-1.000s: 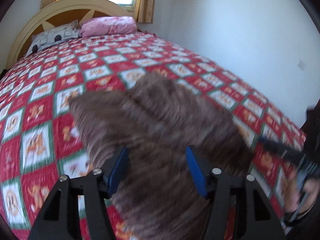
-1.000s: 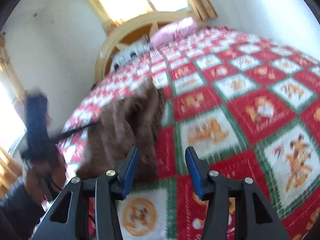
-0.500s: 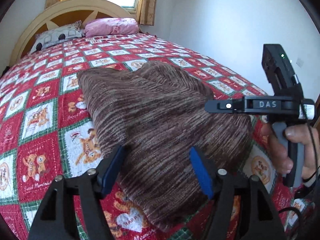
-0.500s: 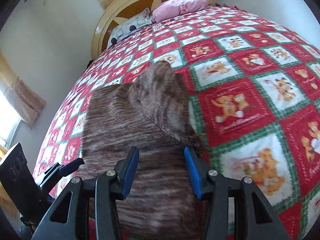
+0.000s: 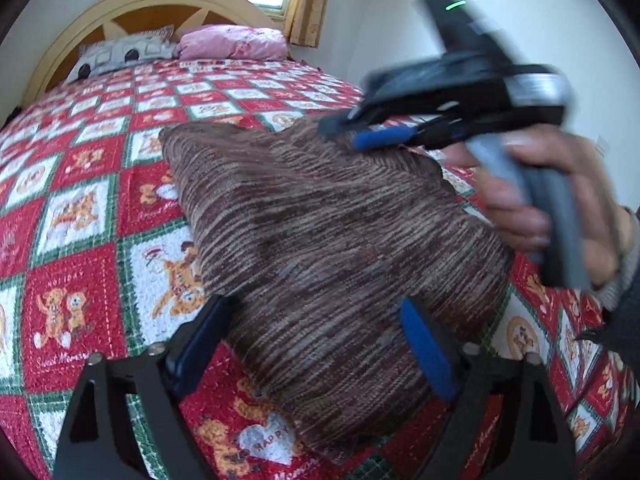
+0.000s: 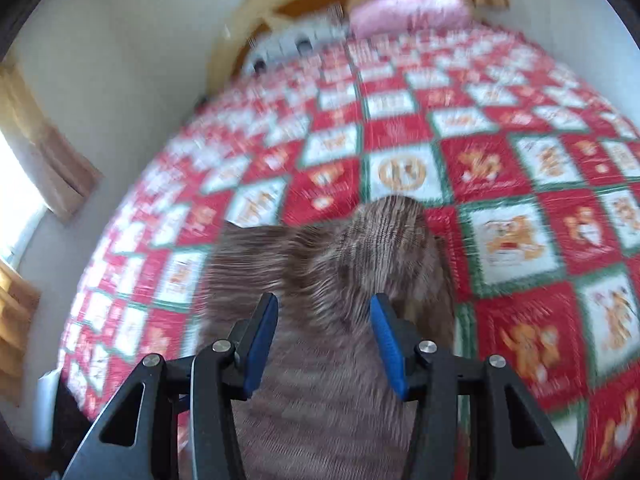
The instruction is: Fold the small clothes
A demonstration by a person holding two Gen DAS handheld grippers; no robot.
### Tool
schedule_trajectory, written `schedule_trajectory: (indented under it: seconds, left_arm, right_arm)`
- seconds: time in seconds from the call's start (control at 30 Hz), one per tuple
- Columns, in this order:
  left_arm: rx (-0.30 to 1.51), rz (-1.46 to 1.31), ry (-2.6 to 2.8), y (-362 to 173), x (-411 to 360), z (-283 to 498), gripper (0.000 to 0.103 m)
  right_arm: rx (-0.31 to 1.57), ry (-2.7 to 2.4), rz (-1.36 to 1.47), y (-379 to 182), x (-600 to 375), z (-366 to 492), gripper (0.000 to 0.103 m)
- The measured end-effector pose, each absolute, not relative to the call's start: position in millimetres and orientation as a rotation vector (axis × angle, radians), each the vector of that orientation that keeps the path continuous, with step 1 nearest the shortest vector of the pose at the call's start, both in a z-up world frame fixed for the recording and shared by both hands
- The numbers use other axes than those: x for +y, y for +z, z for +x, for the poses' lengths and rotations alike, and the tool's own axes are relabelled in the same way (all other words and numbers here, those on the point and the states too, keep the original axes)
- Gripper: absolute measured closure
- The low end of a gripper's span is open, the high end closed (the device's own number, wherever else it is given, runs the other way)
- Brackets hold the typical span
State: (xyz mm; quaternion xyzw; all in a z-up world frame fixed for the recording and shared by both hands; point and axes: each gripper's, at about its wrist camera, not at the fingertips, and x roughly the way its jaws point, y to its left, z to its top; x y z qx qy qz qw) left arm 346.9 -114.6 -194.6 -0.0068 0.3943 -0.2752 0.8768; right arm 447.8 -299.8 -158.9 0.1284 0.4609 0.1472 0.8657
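Lying on the red patchwork quilt (image 5: 80, 264), the brown striped garment (image 5: 320, 240) is folded. The left gripper (image 5: 316, 344) has just been opening, its jaws wide and pressing nothing. The right gripper (image 6: 322, 336) hangs half-open, empty.

My view's legible texts, all woven on the quilt (image 5: 80, 208): "HOLIDAY" on a red bear square, "HAPPY" on a heart near my left jaws. Cursive lines elsewhere stayed unreadable.
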Motion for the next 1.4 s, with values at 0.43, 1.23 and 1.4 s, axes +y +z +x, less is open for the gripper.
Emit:
schedule_trajectory:
  seconds: [0.43, 1.23, 1.4]
  left_arm:
    - [0.875, -0.086, -0.569, -200.9, -107.5, 352.4, 0.003]
    - [0.884, 0.024, -0.475, -202.5, -113.6, 340.2, 0.000]
    - [0.890, 0.013, -0.481, -203.0, -113.0, 341.7, 0.000]
  right_arm:
    - [0.850, 0.212, 0.202, -152.1, -331.1, 373.3, 0.053]
    - [0.850, 0.237, -0.040, -194.5, -300.7, 262.0, 0.053]
    - [0.810, 0.295, 0.071, -179.8, -319.6, 248.9, 0.053]
